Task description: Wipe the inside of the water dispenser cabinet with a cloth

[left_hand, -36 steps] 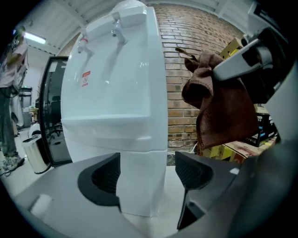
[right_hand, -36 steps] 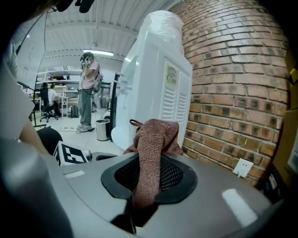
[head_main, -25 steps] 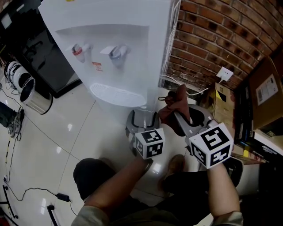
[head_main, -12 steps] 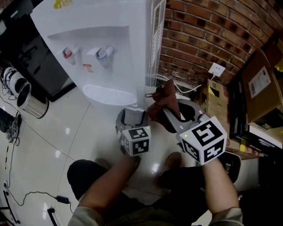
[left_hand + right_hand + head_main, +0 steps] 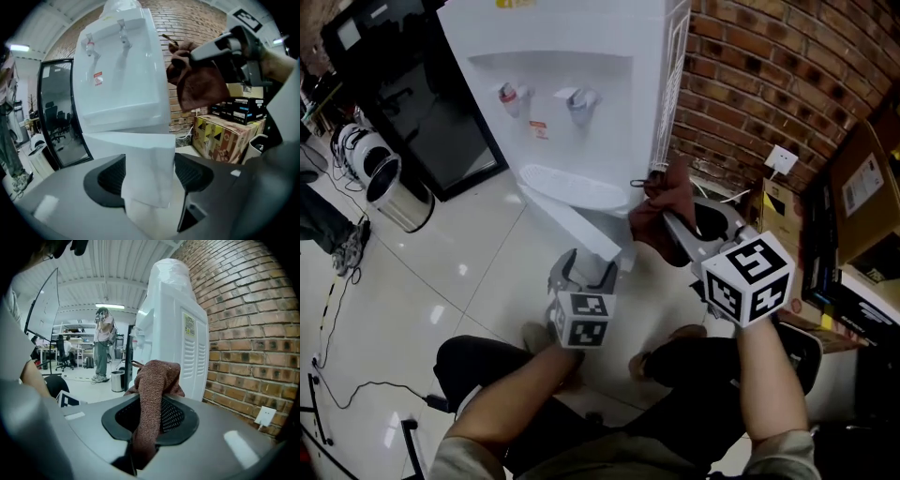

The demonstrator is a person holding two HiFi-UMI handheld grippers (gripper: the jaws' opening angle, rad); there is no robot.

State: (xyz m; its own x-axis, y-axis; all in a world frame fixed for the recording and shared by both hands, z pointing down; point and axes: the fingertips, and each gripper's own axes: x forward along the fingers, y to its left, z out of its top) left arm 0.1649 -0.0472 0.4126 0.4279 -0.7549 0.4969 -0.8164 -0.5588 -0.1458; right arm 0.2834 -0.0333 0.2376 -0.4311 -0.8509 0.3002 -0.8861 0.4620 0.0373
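Left gripper (image 5: 587, 270): its jaws are pressing from both sides on the free edge of the white cabinet door (image 5: 570, 223), which is filling the gap between the pads. It is gripping nothing else.
Cabinet door: it is standing swung out from the foot of the water dispenser (image 5: 572, 66), below the drip tray. The hold is sitting near one corner of a smooth panel, so a skewed pull is likely to be letting it slip. A freed door could be swinging back onto the wiping arm.
Cabinet interior: it is lying behind the open door and no view is showing it, so I cannot tell how much room is waiting inside.
Water dispenser: it is standing tall on a glossy floor, and a hard tug on the door could be rocking or sliding it.
Cloth (image 5: 661, 208): brown and bunched, it is hanging raised beside the dispenser's right side, not yet at the opening.
Right gripper (image 5: 677, 225): its jaws are closing tightly on a narrow fold of the cloth, with most of the fabric spilling past the tips. Rubbing against the cabinet walls could be dragging so thin a pinch loose.
Wire grille (image 5: 670, 84): it is running up the dispenser's back just beside the cloth, where the cloth's small loop could be snagging.
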